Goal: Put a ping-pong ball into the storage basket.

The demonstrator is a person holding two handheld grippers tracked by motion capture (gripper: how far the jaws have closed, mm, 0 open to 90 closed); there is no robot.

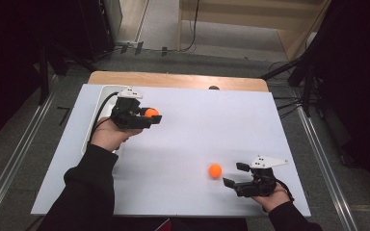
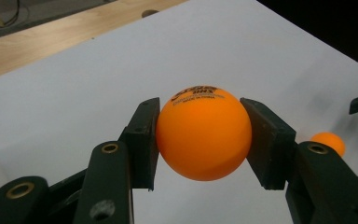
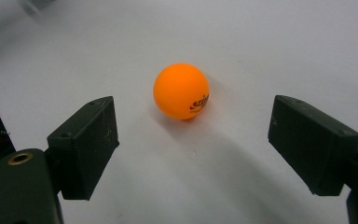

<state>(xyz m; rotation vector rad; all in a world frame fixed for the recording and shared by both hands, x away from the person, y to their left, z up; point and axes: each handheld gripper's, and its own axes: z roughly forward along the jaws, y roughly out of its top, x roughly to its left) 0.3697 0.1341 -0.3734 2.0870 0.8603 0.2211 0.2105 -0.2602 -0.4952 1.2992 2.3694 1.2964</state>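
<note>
One ball up, one to go!
My left hand-held gripper (image 2: 204,140) clamps a glossy orange plastic ball (image 2: 204,133); my right hand-held gripper (image 3: 193,144) gapes before the second orange ball (image 3: 182,91) on the white worktop (image 1: 197,130).

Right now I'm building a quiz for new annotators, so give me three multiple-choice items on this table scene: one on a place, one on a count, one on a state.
1. Where does the loose ball lie?
A. In the white tray
B. On the white sheet ahead of the right tool
C. On the floor

2. How many orange balls are there?
A. One
B. Two
C. Four

3. What is the left tool doing?
A. Clamping a ball
B. Standing open with nothing between its pads
C. Gripping a cable

Key: 1 B, it rests on the sheet ahead of the right tool. 2 B, one held ball, one loose. 3 A, both pads press it.
</note>
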